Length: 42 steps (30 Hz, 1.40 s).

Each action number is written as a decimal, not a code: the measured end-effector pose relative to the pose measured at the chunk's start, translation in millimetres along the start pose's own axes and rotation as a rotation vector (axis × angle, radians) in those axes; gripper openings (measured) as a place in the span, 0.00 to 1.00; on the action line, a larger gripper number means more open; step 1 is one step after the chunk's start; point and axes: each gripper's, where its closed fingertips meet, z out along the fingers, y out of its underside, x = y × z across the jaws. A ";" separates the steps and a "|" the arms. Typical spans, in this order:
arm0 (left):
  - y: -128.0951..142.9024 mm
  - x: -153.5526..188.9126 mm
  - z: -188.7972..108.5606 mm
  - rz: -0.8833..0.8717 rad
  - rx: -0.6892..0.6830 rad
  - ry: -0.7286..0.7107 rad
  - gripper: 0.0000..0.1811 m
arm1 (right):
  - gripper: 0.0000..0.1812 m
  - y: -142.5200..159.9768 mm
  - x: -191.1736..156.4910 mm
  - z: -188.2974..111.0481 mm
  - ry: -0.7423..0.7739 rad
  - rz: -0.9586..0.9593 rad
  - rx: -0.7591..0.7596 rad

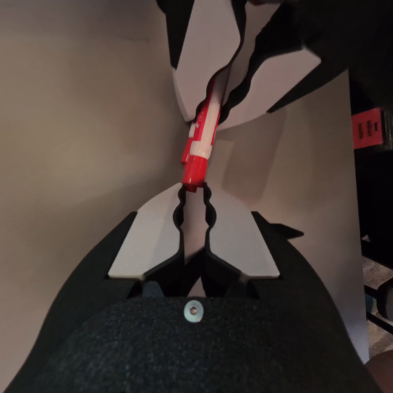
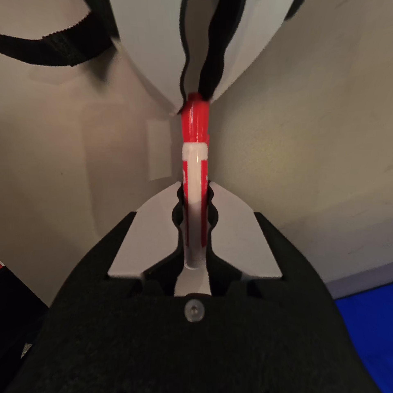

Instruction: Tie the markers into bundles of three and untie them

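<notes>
Marker: one red marker (image 2: 194,185) with a white barrel bearing red print and a glossy red cap, held in the air between the two tools above the pale desk (image 1: 85,138).
Right hand-held gripper (image 2: 194,187): nearly closed, its jaws clamped on the marker's barrel (the barrel's butt end sits deep between the fingers).
Left hand-held gripper (image 1: 194,188): jaws narrowly parted, tips touching the cap end; whether they actually pinch it I cannot tell.
Materials: white finger shells, wavy black rubber pads, matte black bodies.
Background: black woven strap (image 2: 53,51), upper left.
</notes>
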 end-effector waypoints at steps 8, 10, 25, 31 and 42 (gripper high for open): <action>-17.2 2.4 8.0 -0.017 0.028 0.042 0.08 | 0.10 -1.1 0.0 0.4 0.004 0.018 0.005; -15.9 4.5 7.5 -0.042 0.046 0.067 0.08 | 0.10 -1.2 0.0 0.4 0.002 0.036 0.013; -24.5 0.5 -3.4 -0.072 0.174 0.063 0.00 | 0.10 -0.6 1.2 0.7 0.009 0.046 0.001; -25.0 -12.7 -21.8 -0.124 0.247 -0.018 0.01 | 0.10 -1.3 1.2 0.6 0.004 0.100 0.007; -6.2 21.2 -68.7 -0.372 0.544 -0.564 0.35 | 0.10 -38.5 16.0 -14.3 -0.099 0.503 0.249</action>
